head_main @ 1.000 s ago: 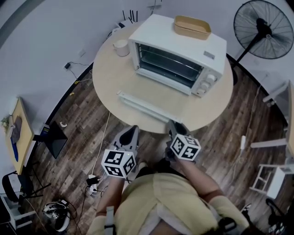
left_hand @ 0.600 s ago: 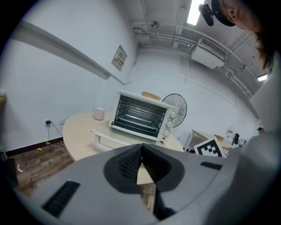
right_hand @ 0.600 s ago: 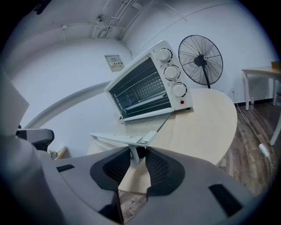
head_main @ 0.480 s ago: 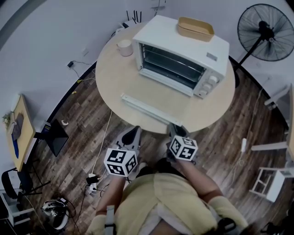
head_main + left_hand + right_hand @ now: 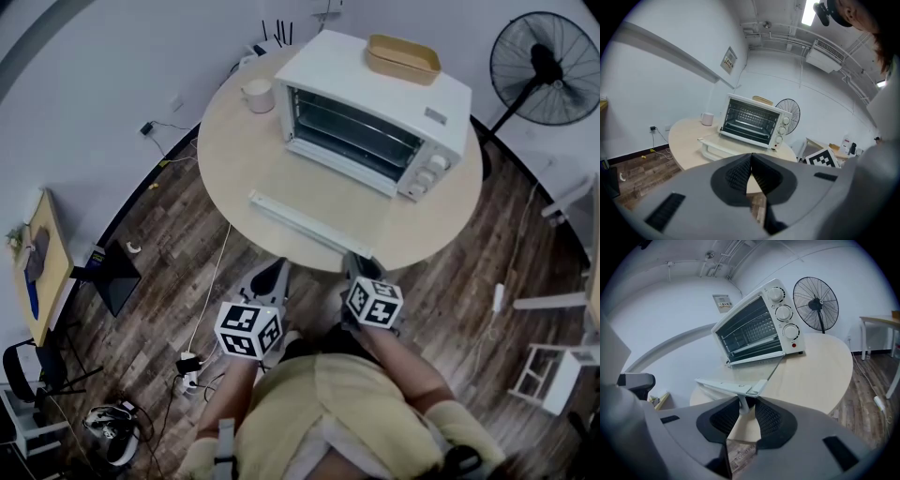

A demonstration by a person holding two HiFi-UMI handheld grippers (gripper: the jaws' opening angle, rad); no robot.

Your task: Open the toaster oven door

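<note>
A white toaster oven (image 5: 375, 112) stands on the round table (image 5: 234, 159). Its glass door (image 5: 328, 192) lies open and flat toward me. The white door handle (image 5: 300, 222) runs along the door's near edge. My right gripper (image 5: 361, 265) is at the handle's right end by the table edge. In the right gripper view the handle's (image 5: 729, 385) end post sits between the pads of the right gripper (image 5: 745, 404), which close on it. My left gripper (image 5: 272, 272) hovers off the table's edge, left of the right one. Nothing is held in the left gripper (image 5: 750, 157), whose tips meet.
A mug (image 5: 258, 95) stands left of the oven and a tan tray (image 5: 403, 54) lies on its top. A floor fan (image 5: 548, 70) stands at the back right. Cables and a power strip (image 5: 187, 361) lie on the wooden floor to the left.
The right gripper's marker cube has rolled slightly. Both grippers and the open door otherwise stay where they were.
</note>
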